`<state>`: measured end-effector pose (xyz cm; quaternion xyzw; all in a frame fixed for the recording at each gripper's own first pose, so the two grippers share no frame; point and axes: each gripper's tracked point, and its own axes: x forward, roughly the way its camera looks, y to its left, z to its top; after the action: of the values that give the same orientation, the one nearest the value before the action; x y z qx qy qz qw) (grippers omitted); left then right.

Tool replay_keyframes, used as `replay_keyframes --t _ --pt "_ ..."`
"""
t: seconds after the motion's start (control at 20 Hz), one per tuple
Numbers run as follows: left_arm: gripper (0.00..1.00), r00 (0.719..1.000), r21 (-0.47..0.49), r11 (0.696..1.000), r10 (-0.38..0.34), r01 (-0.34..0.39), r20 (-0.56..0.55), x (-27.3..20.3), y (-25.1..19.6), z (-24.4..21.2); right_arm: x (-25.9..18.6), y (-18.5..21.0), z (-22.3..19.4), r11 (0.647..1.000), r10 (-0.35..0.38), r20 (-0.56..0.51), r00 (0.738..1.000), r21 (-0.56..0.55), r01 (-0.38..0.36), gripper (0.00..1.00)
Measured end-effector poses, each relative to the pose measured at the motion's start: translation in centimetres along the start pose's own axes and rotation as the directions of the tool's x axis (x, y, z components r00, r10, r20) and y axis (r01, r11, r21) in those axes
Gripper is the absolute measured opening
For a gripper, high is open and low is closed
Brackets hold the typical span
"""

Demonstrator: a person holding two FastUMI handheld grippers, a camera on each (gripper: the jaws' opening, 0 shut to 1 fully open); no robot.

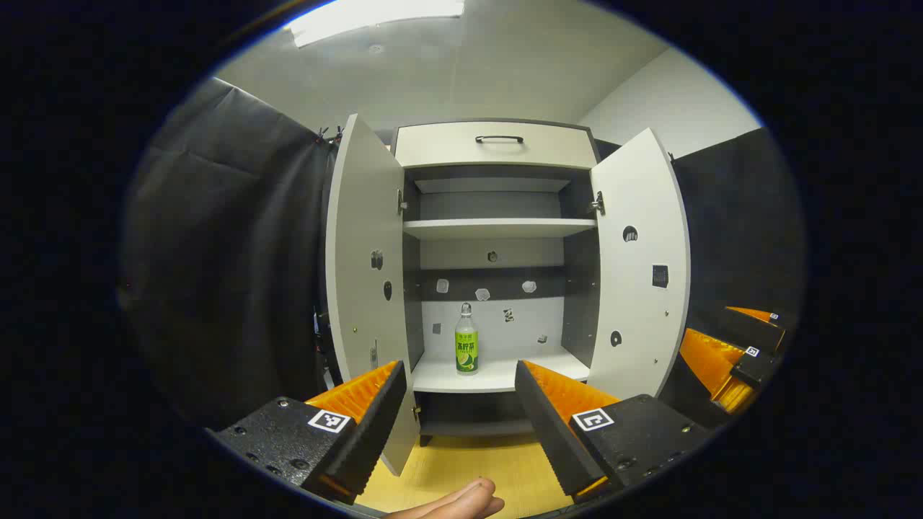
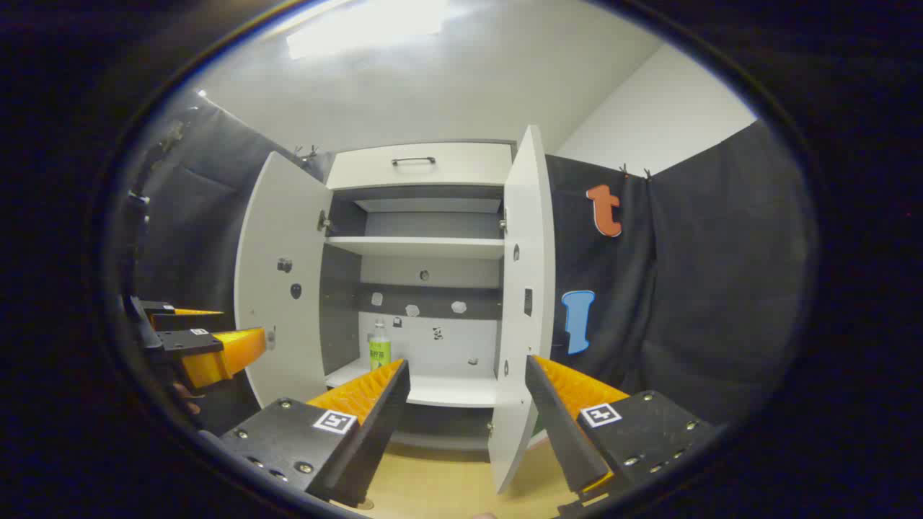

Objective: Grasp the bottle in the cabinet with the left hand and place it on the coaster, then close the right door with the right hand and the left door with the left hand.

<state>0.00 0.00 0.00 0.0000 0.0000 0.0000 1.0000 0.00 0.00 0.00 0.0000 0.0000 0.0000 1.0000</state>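
Left gripper view: set low, facing squarely into the open white two-door cabinet (image 1: 497, 144), at moderate range, above the yellow wooden surface (image 1: 469, 468). Right gripper view: set low, further to the right, facing the same cabinet (image 2: 422, 167) obliquely, with the white right door (image 2: 530, 288) seen nearly edge-on. Shared by both: cabinet interior, both doors, the green-labelled clear bottle (image 1: 466, 340) on the lower shelf, black cloth wall, white ceiling.

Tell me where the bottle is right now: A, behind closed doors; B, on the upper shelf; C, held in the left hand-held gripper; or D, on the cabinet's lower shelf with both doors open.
D: the bottle stands upright on the lower shelf, and the left door and right door are swung open.
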Motion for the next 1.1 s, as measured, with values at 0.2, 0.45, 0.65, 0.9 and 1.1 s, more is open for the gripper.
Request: replay_keyframes --t 0.2,0.45,0.65,0.9,1.1 --pt "0.96 0.999 0.021 0.999 0.041 -0.041 0.009 -1.0 0.4 0.4 0.0 0.7 -0.8 1.000 0.023 -0.034 0.999 0.007 -0.023 0.97" --pt "0.96 0.997 0.043 0.996 0.077 -0.078 0.021 -1.0 2.2 0.8 0.8 2.2 -0.8 0.998 0.044 -0.035 0.998 0.040 -0.042 0.97" --pt "0.96 0.996 0.045 0.996 0.080 -0.081 0.031 0.6 3.3 0.8 2.5 3.8 -0.9 0.998 0.058 -0.032 0.998 0.040 -0.057 0.97" --pt "0.96 0.999 0.034 0.999 0.042 -0.042 0.013 4.8 3.5 0.1 5.6 4.4 -1.9 0.997 0.037 -0.063 0.997 0.070 -0.032 0.97" --pt "0.96 1.000 0.008 1.000 0.010 -0.010 -0.005 9.2 3.3 -1.4 8.2 4.8 -3.3 0.998 0.010 -0.084 0.996 0.064 -0.005 0.97"
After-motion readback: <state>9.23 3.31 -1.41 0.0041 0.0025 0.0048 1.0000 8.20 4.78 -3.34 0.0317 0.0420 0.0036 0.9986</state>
